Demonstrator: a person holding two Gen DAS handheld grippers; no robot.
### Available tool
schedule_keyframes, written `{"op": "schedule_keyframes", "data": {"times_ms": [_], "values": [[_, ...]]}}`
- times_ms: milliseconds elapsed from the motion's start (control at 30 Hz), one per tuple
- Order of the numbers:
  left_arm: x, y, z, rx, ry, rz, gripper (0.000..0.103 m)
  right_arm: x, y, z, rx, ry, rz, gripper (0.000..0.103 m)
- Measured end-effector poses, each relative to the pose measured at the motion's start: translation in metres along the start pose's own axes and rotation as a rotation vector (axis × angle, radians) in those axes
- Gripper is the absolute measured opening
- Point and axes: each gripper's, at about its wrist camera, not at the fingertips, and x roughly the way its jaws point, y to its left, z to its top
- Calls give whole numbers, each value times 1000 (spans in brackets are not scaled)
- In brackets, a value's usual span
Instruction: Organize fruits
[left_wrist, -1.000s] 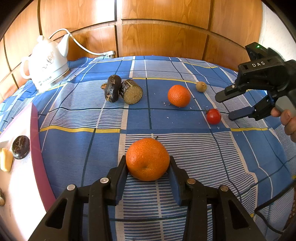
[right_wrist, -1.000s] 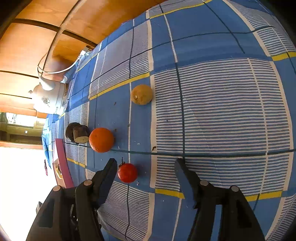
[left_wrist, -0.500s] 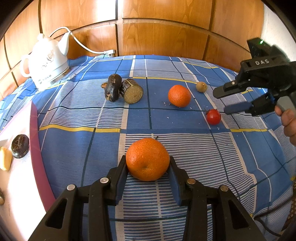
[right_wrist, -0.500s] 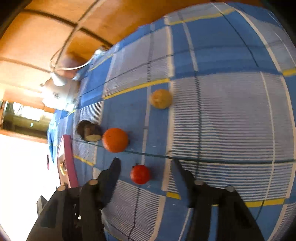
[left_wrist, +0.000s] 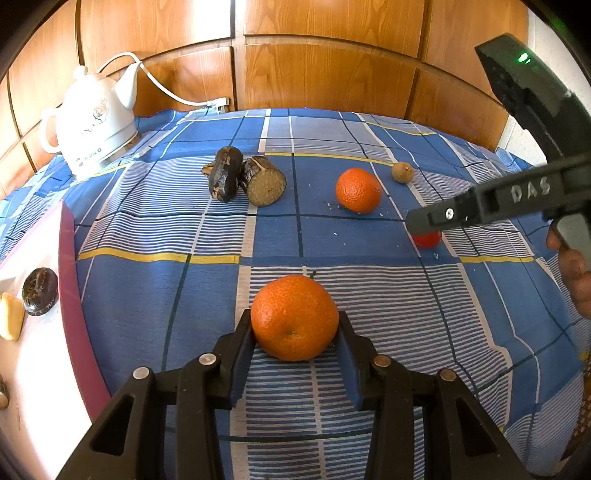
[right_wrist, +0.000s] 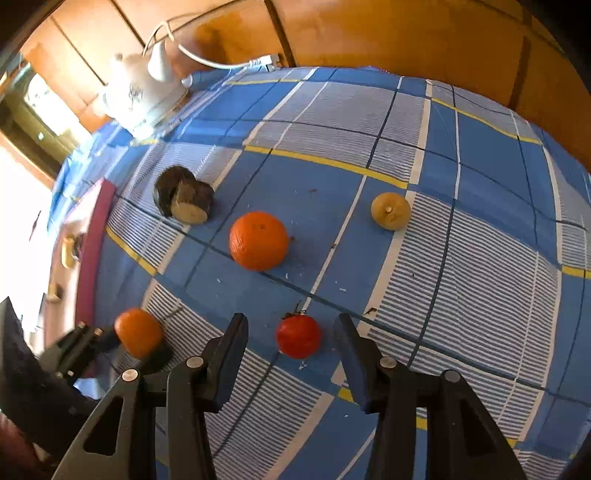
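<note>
Left wrist view: left hand-held gripper (left_wrist: 295, 343) clamps tangerine (left_wrist: 294, 317) on checked cloth (left_wrist: 147, 288); right hand-held gripper's arm hides most of red tomato (left_wrist: 428, 239).

Right wrist view: tomato fully visible between closing jaws of right hand-held gripper (right_wrist: 290, 339), pads not touching it; second tangerine (right_wrist: 258, 240) beyond.

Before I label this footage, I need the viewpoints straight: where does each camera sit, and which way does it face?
Left wrist: on the left tongs, looking down along them at the near orange they clamp; the right tongs and a hand show.
Right wrist: on the right tongs, closing around the red fruit without touching; left tongs show.
Shared: far orange, kettle, checked cloth.
</note>
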Motion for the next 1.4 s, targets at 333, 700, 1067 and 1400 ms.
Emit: {"op": "schedule_keyframes", "data": {"times_ms": [333,700,1067,1400], "values": [[0,-1,4,13,22,10,39,13,4,-4,-64,24,-55,26],[-34,-1,13,-1,-30,35,39,10,-3,-5,-14,32,-14,26],[-54,2,16,-29,-50,33,39,12,8,-7,-75,17,-66,26],[-71,20,16,-80,-65,59,40,14,9,-7,-97,13,-80,26]]}}
